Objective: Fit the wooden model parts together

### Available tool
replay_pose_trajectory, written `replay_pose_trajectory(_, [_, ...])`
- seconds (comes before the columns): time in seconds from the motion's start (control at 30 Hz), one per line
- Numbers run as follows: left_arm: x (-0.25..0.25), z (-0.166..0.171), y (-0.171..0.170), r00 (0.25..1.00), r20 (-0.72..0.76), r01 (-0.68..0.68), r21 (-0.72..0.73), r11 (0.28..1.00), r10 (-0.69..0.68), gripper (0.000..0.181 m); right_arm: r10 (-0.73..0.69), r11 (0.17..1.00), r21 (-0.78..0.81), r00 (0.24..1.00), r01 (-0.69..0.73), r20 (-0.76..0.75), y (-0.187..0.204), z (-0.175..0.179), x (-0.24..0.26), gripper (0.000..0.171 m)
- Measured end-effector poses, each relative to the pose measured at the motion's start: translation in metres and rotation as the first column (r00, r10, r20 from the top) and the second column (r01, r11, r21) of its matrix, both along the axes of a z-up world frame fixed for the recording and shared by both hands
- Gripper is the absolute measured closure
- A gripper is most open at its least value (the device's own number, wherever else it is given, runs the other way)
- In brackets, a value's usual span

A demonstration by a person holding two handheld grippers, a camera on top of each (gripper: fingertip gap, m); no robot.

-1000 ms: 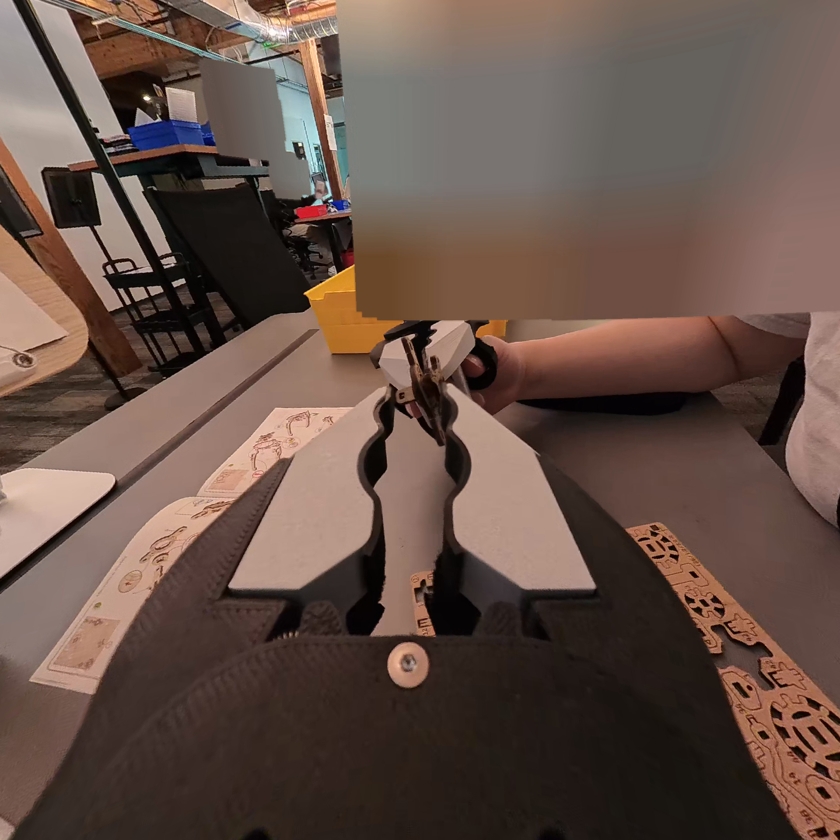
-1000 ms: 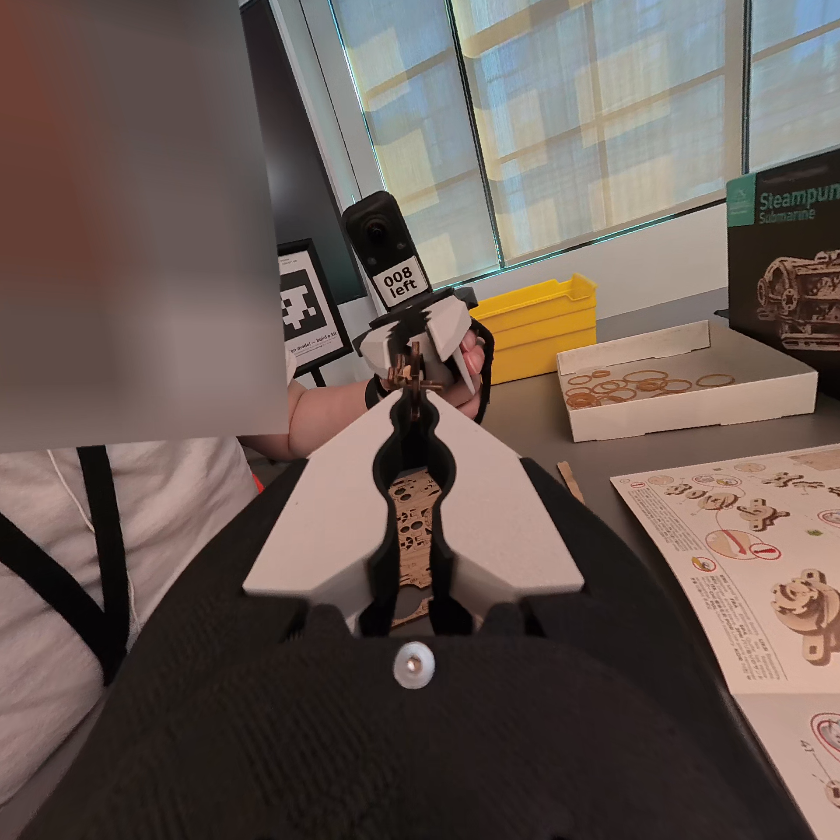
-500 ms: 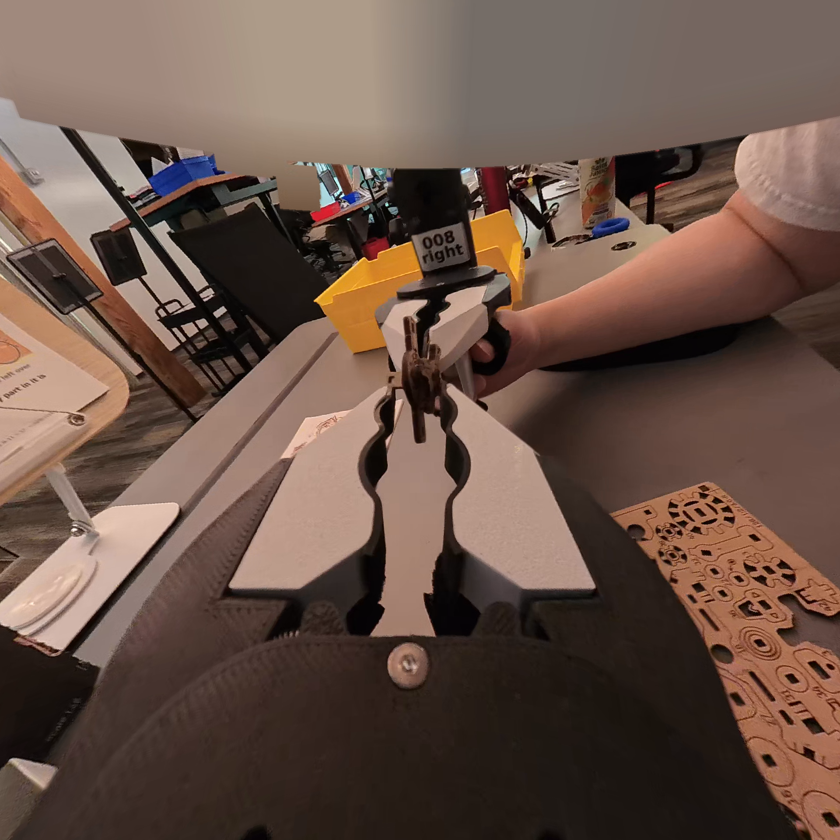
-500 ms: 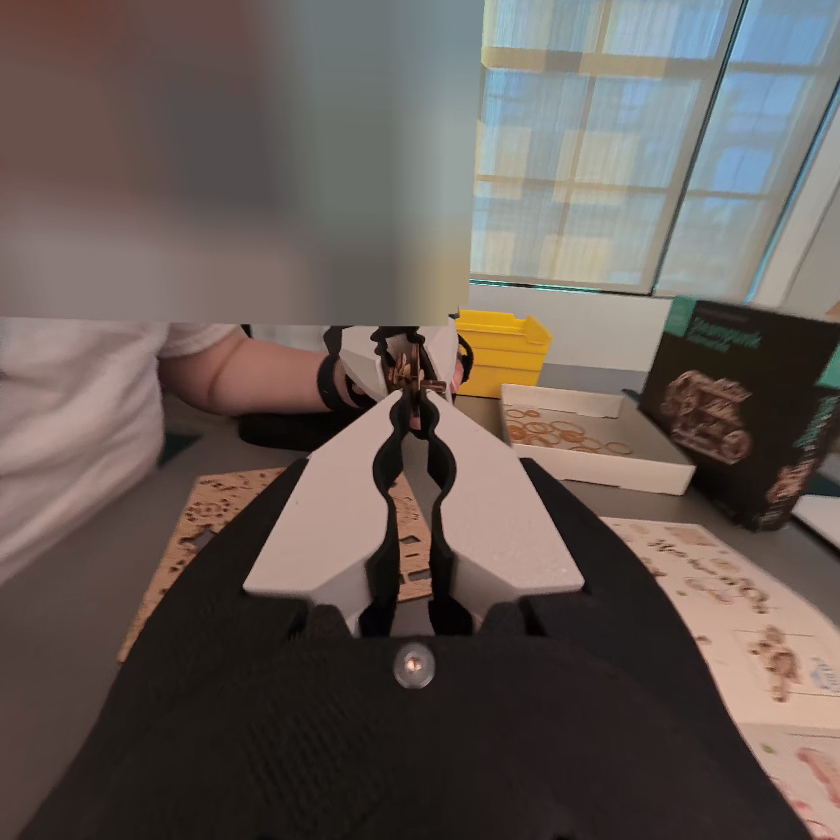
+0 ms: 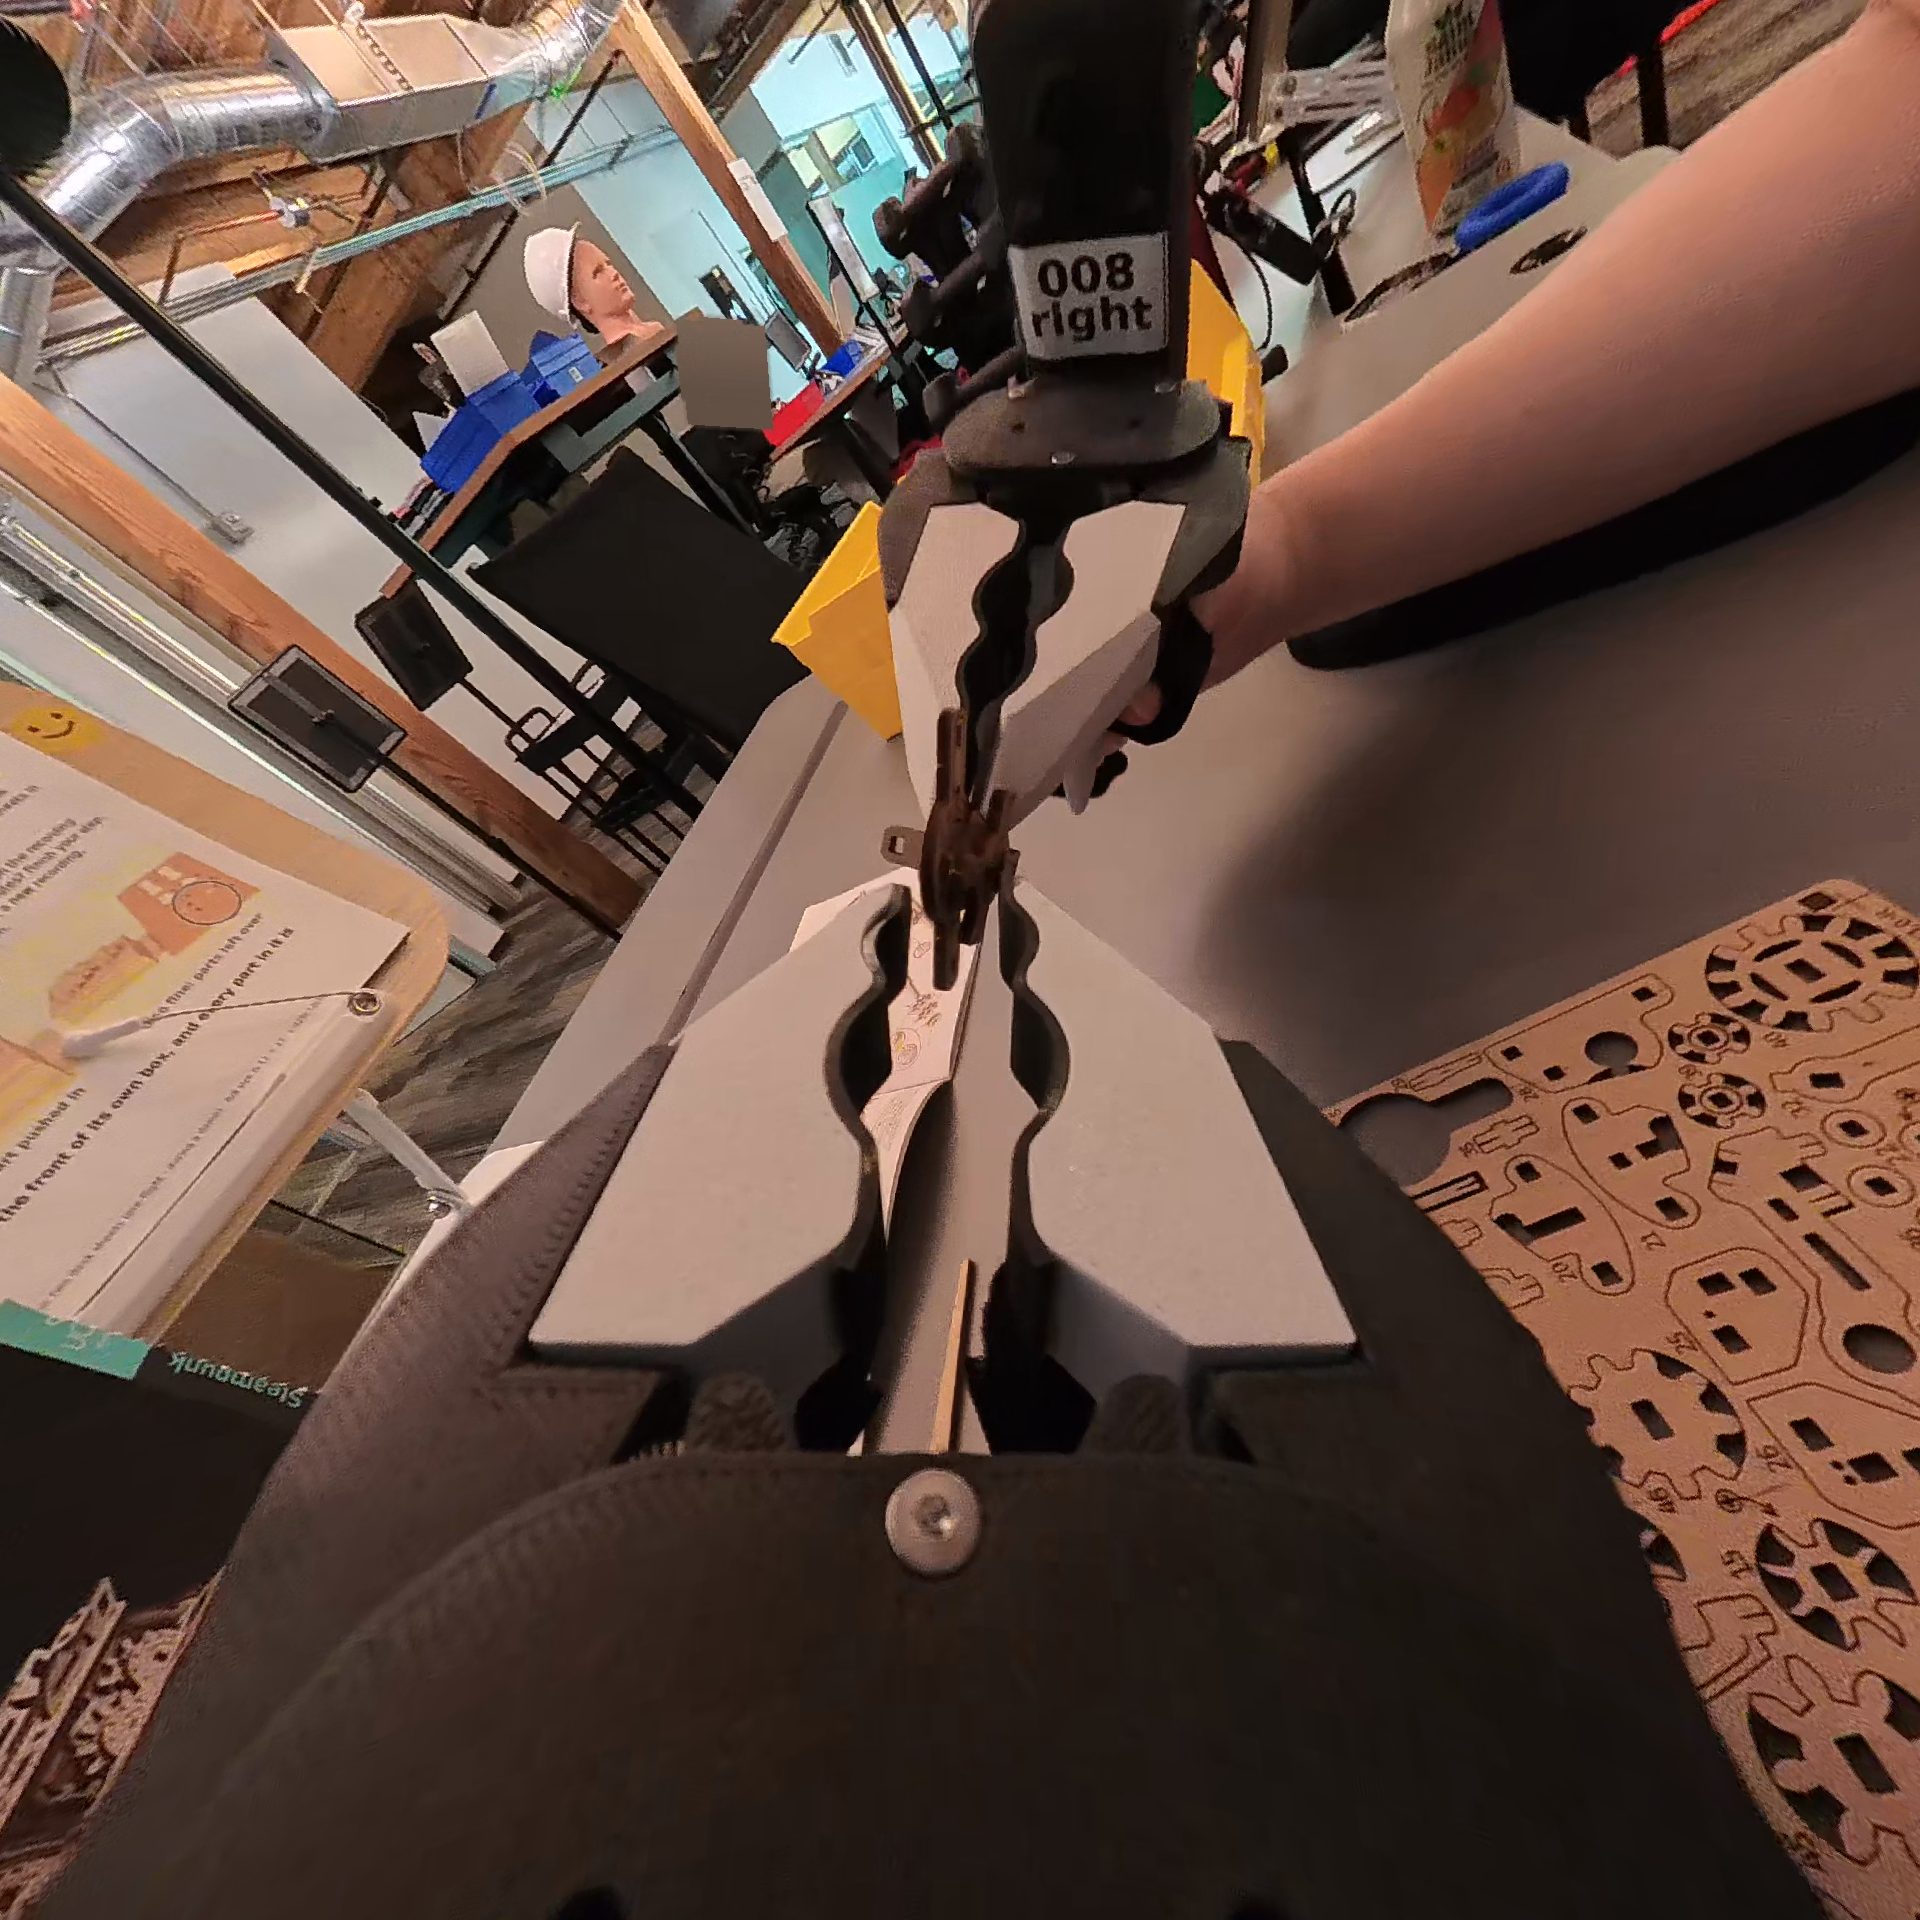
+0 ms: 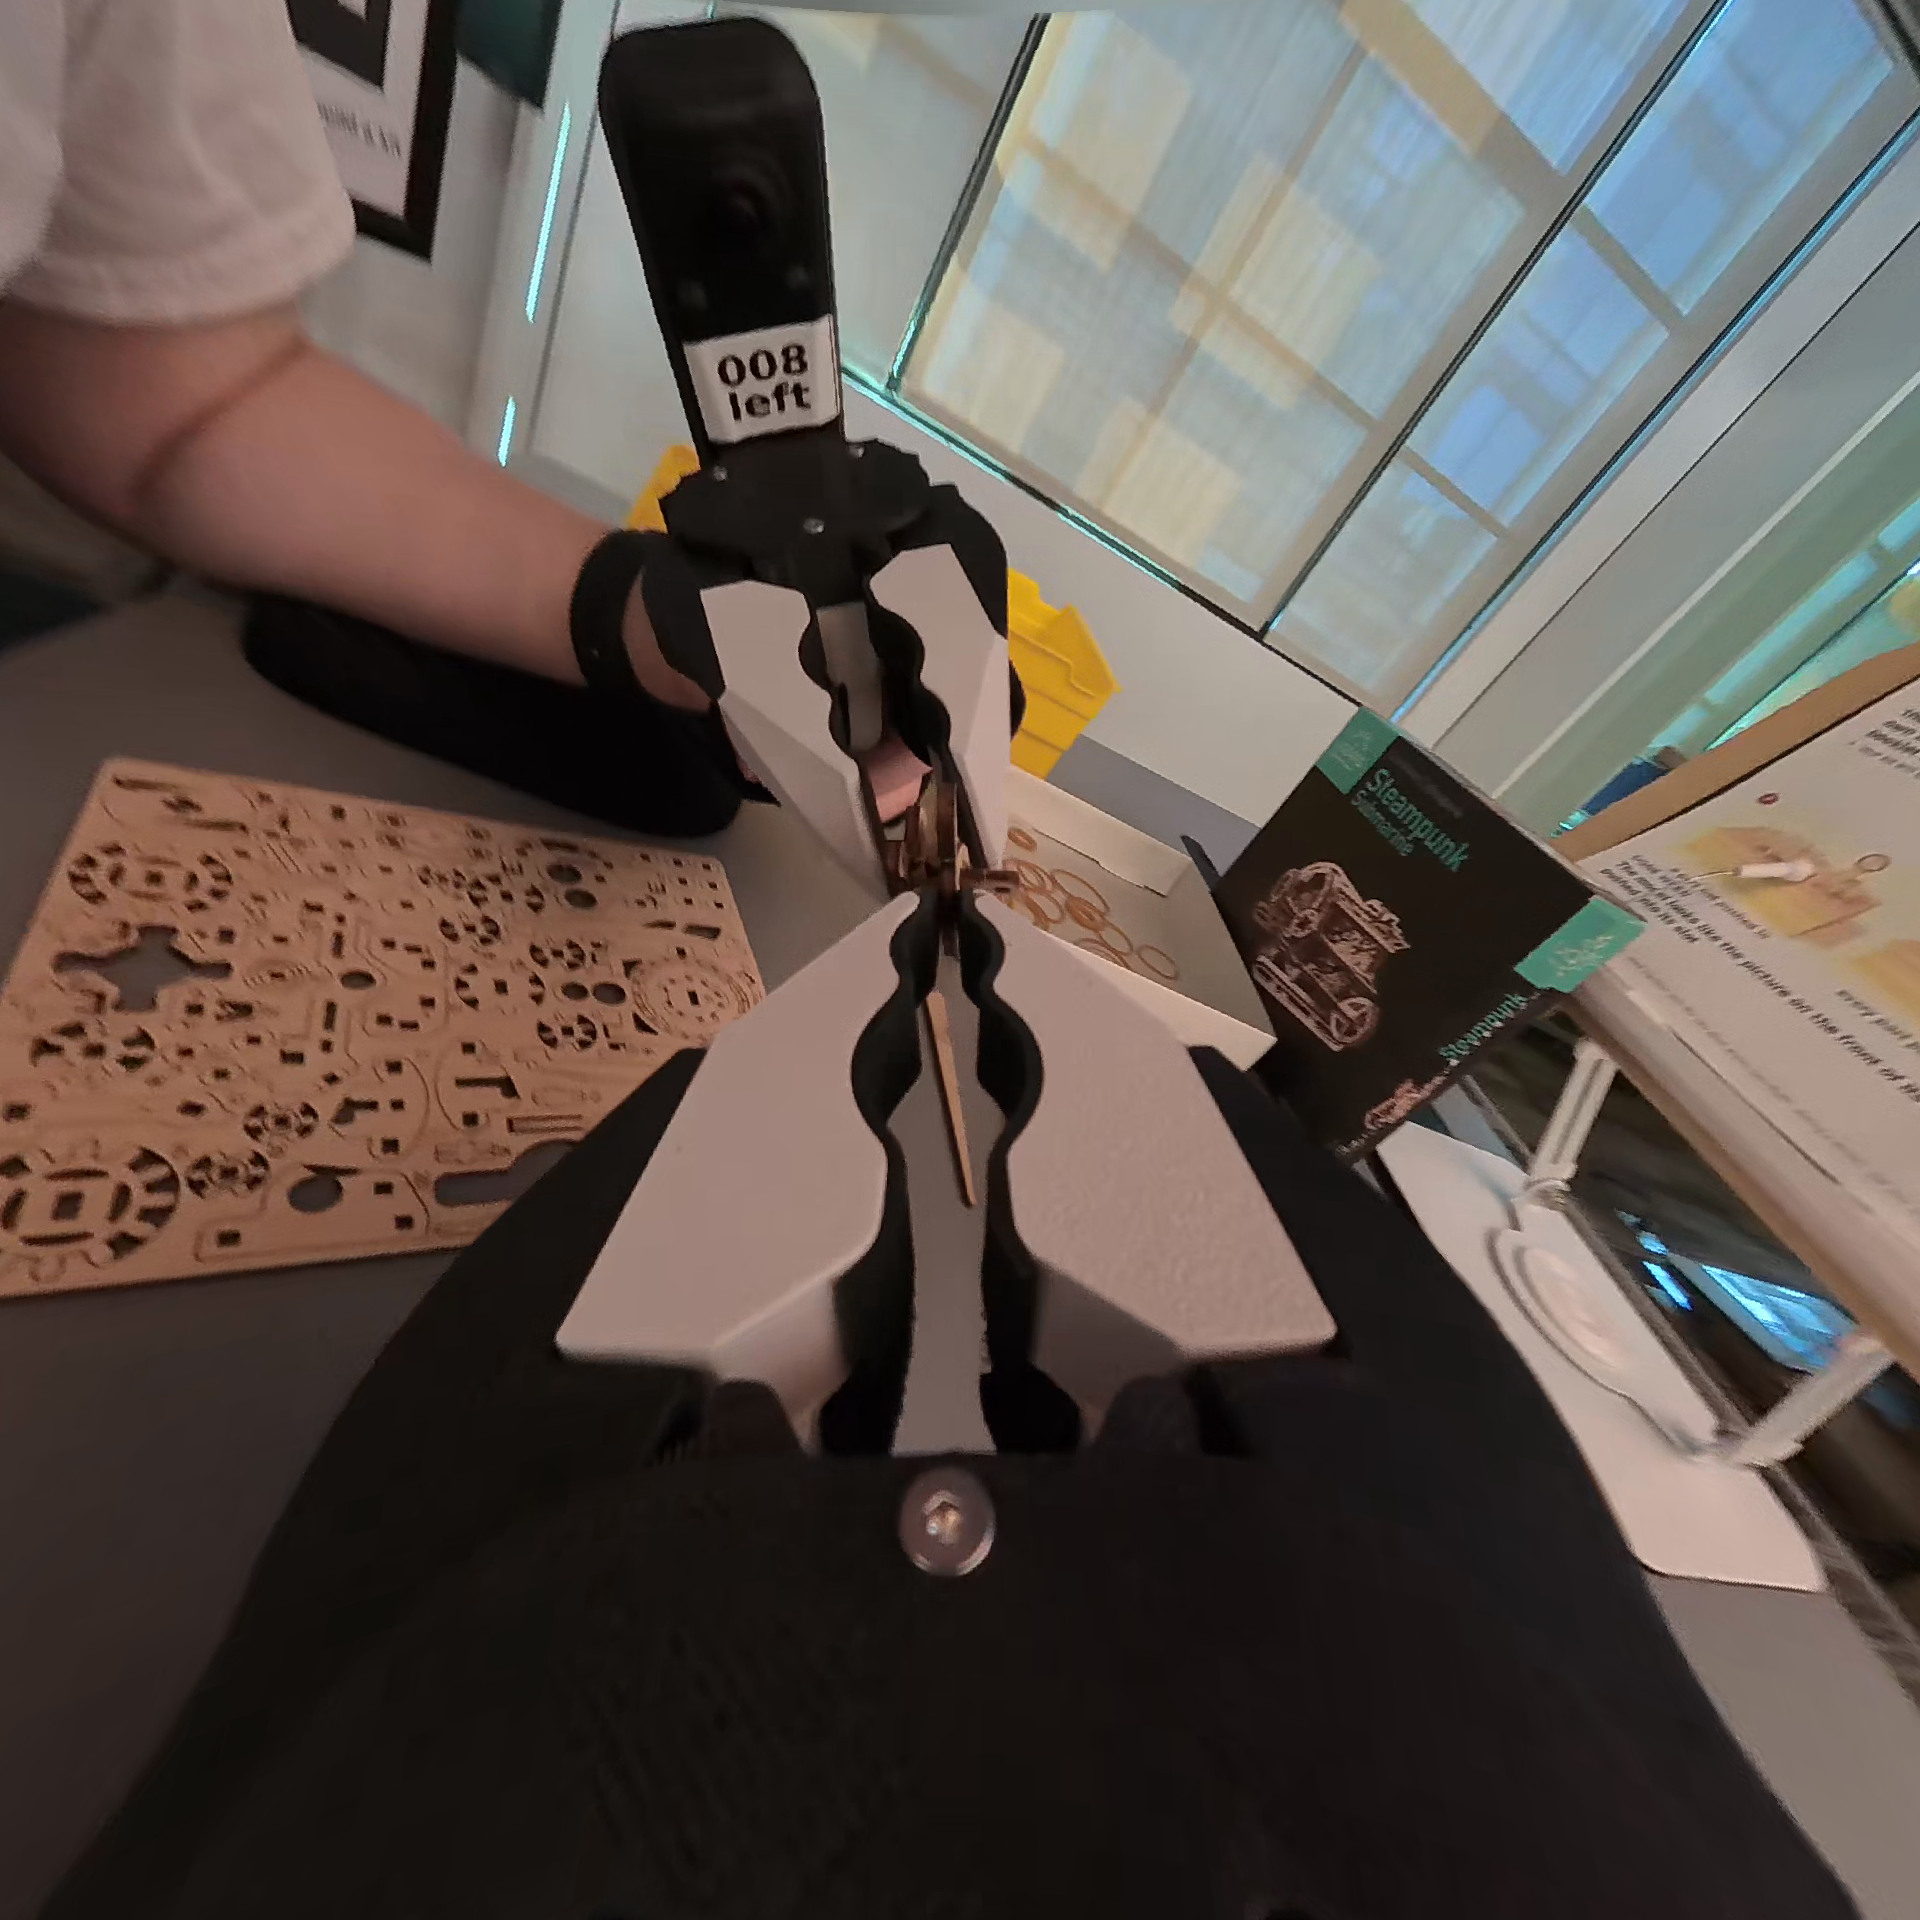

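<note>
A small dark wooden assembly (image 5: 961, 842) of slotted pieces hangs in the air between the two grippers, which meet tip to tip. My left gripper (image 5: 956, 914) is shut on its lower end. My right gripper (image 6: 940, 904) is shut on the same assembly (image 6: 935, 847) from the other side. Each gripper also shows in the other's view: the right one (image 5: 982, 774) and the left one (image 6: 925, 831), each held by a hand. A laser-cut wooden parts sheet (image 5: 1714, 1247) lies flat on the grey table (image 5: 1455, 831). It also shows in the right wrist view (image 6: 312, 1018).
A thin wooden stick (image 6: 956, 1101) lies on the table under the grippers. A dark kit box (image 6: 1423, 935) and a white tray of rings (image 6: 1101, 925) stand to the right. A yellow bin (image 5: 842, 644) is at the back. An instruction board on a stand (image 5: 156, 987) is at the table's edge. The tips of both grippers are at nearly the same place.
Both grippers have stayed shut on the assembly, tip to tip. They have come closer together and tilted, so both views now look down more steeply at the table.
</note>
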State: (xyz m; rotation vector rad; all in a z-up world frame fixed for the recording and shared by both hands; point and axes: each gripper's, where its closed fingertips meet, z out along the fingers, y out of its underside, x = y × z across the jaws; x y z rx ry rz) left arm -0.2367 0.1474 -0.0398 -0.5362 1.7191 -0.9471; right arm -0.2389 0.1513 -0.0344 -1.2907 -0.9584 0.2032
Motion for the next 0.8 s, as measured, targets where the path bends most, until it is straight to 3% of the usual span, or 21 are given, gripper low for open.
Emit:
replay_pose_trajectory(0.33, [0.003, -0.003, 0.003, 0.999, 0.008, -0.034, 0.037, 0.999, 0.033, 0.170, -0.022, 1.000, 0.010, 1.000, 0.022, -0.008, 0.001, 0.003, 0.000, 0.167])
replay_pose_trajectory(0.6, [0.003, 0.013, 0.002, 1.000, 0.019, -0.003, -0.153, 0.988, 0.006, 0.170, -0.015, 1.000, 0.021, 0.996, 0.017, -0.087, -0.002, 0.018, 0.003, 0.149])
replay_pose_trajectory(0.8, [0.002, 0.025, 0.006, 0.999, 0.003, 0.039, -0.365, 0.930, -0.041, 0.170, -0.065, 0.997, 0.043, 0.996, 0.068, -0.064, 0.002, 0.019, 0.001, 0.147])
